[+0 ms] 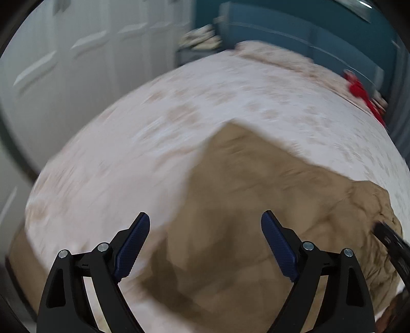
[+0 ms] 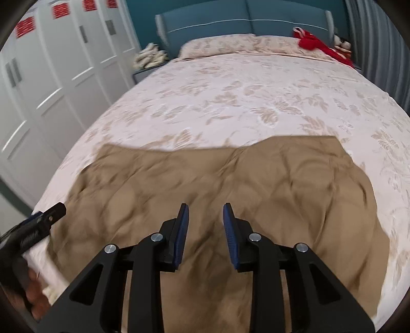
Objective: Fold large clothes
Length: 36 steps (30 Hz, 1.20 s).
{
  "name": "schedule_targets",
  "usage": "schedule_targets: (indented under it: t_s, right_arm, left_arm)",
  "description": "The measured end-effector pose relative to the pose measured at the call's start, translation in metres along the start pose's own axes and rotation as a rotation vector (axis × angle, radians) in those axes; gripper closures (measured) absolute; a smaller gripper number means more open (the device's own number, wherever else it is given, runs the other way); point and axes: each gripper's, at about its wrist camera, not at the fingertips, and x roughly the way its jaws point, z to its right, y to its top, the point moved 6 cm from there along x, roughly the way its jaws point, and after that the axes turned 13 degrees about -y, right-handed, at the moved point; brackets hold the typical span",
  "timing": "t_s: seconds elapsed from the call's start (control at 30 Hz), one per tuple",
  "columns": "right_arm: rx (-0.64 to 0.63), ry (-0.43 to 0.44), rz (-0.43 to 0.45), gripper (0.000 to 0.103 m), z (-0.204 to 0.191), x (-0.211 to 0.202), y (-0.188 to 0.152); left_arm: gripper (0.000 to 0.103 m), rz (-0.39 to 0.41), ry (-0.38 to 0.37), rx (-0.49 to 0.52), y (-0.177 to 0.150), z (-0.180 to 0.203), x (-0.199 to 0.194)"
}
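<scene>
A bed (image 2: 230, 102) with a pale floral bedspread fills the middle of the frame. At the top stands a blue headboard (image 2: 246, 23), with a floral pillow (image 2: 217, 46) below it. A red cloth (image 2: 315, 43) lies at the upper right. White wardrobe doors (image 2: 51, 76) cover the left side.

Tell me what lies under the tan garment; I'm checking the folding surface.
Under the tan garment is the bed's floral bedspread, visible all around it. Whatever sits directly beneath the cloth is covered.
</scene>
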Motion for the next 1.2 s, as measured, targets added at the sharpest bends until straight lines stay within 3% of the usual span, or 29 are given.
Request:
schedule_targets:
  t_s: [0.17,0.33,0.47,0.57,0.73,0.83,1.1,1.13,1.17,1.2]
  right_arm:
    - [-0.015,0.028,-0.012,0.076,-0.018,-0.027,-0.034]
    - [0.013,0.021,-0.071,0.076,-0.026,-0.019,-0.052]
    - [0.023,0.005,-0.104,0.077,-0.027,-0.008,-0.062]
    - [0.008,-0.010,-0.120,0.077,-0.030,0.002,-0.069]
    - [-0.001,-0.023,-0.151,0.077,-0.032,0.016,-0.077]
    - [0.003,-0.020,-0.153,0.077,-0.032,0.023,-0.080]
    - [-0.015,-0.028,-0.136,0.077,-0.033,0.024,-0.083]
    - [-0.008,-0.024,-0.137,0.077,-0.032,0.024,-0.083]
    - [-0.005,-0.023,-0.138,0.077,-0.032,0.025,-0.083]
    - [-0.006,-0.024,-0.139,0.077,-0.032,0.024,-0.083]
  left_arm:
    - [0.017,-0.045,-0.108,-0.286,-0.032,-0.070,-0.015]
    - [0.017,-0.078,-0.234,-0.355,-0.049,-0.071,-0.003]
    - [0.017,-0.129,-0.276,-0.366,-0.054,-0.058,0.017]
    - [0.017,-0.172,-0.334,-0.444,-0.065,-0.055,0.032]
    - [0.017,-0.140,-0.382,-0.475,-0.070,-0.057,0.028]
    - [0.011,-0.132,-0.384,-0.487,-0.073,-0.056,0.028]
    - [0.010,-0.105,-0.312,-0.471,-0.061,-0.043,0.045]
    - [0.014,-0.110,-0.321,-0.470,-0.060,-0.041,0.044]
    - [0.041,-0.109,-0.357,-0.481,-0.058,-0.038,0.041]
    - [0.051,-0.114,-0.406,-0.495,-0.057,-0.035,0.039]
